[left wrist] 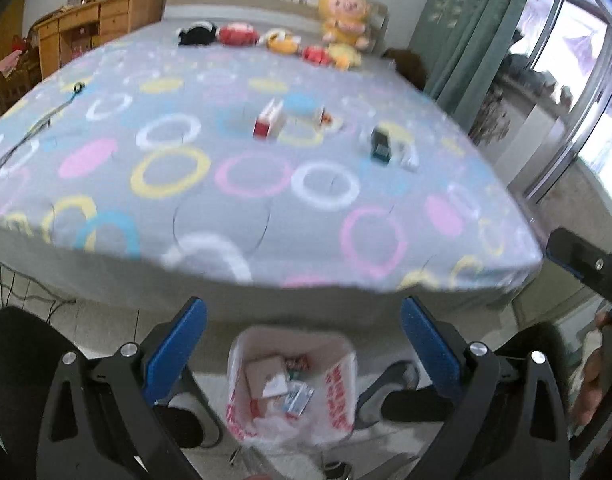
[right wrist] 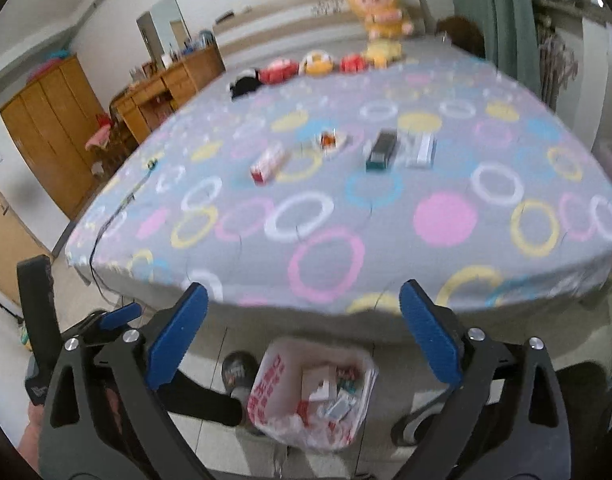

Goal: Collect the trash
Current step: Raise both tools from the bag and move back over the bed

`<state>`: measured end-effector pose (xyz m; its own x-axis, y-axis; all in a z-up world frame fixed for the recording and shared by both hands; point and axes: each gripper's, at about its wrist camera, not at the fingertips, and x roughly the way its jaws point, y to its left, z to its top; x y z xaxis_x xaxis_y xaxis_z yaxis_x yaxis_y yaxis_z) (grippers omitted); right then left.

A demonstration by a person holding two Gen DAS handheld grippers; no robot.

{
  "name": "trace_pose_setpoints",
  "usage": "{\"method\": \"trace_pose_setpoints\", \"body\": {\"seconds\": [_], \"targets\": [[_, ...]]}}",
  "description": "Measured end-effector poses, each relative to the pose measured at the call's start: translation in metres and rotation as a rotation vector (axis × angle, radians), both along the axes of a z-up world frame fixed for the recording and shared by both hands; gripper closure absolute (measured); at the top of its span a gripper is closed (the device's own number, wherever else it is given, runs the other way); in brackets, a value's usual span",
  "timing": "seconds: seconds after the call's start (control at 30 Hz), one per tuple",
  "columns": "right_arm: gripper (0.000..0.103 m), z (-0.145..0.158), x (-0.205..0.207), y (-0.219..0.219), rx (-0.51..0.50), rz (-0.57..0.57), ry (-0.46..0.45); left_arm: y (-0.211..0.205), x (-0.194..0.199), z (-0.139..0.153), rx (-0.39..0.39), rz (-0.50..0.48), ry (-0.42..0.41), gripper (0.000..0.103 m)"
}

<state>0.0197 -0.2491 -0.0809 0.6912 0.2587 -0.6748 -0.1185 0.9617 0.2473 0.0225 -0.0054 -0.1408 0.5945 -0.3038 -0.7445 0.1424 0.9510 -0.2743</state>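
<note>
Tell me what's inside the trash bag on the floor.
The bag holds a white card or box, small printed wrappers and a red-and-white carton. Anything beneath them, deeper in the bag, is covered. Blur hides finer detail.

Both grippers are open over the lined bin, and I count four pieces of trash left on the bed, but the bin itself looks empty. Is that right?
Not quite: the bin is not empty. The left wrist view shows a carton and small wrappers already lying in its bag. The rest holds: the left gripper and right gripper are open, and the red and white box, snack wrapper, dark box and white box remain on the bed.
</note>
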Motion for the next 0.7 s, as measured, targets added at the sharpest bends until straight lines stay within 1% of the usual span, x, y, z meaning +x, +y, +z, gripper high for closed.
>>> {"method": "trace_pose_setpoints", "body": {"seconds": [0.03, 0.1, 0.23, 0.37, 0.53, 0.63, 0.7], "targets": [[0.008, 0.009, -0.002, -0.001, -0.005, -0.006, -0.022, 0.001, 0.0, 0.013, -0.013, 0.0, -0.032, 0.008], [0.007, 0.023, -0.005, -0.005, -0.007, -0.017, -0.061, 0.001, 0.001, 0.028, -0.018, -0.003, -0.065, 0.008], [0.007, 0.045, -0.012, -0.012, -0.022, -0.047, -0.126, -0.001, 0.005, 0.061, -0.001, -0.014, -0.147, 0.008], [0.007, 0.063, -0.014, -0.018, -0.057, -0.078, -0.18, -0.004, 0.01, 0.083, 0.031, -0.025, -0.21, 0.008], [0.007, 0.076, -0.011, -0.024, -0.097, -0.103, -0.229, -0.004, 0.026, 0.096, 0.061, -0.02, -0.252, 0.008], [0.007, 0.084, -0.004, -0.028, -0.135, -0.138, -0.258, -0.007, 0.039, 0.099, 0.094, -0.02, -0.268, 0.008], [0.007, 0.09, 0.002, -0.032, -0.134, -0.148, -0.285, -0.008, 0.05, 0.102, 0.103, -0.028, -0.274, 0.008]]}}
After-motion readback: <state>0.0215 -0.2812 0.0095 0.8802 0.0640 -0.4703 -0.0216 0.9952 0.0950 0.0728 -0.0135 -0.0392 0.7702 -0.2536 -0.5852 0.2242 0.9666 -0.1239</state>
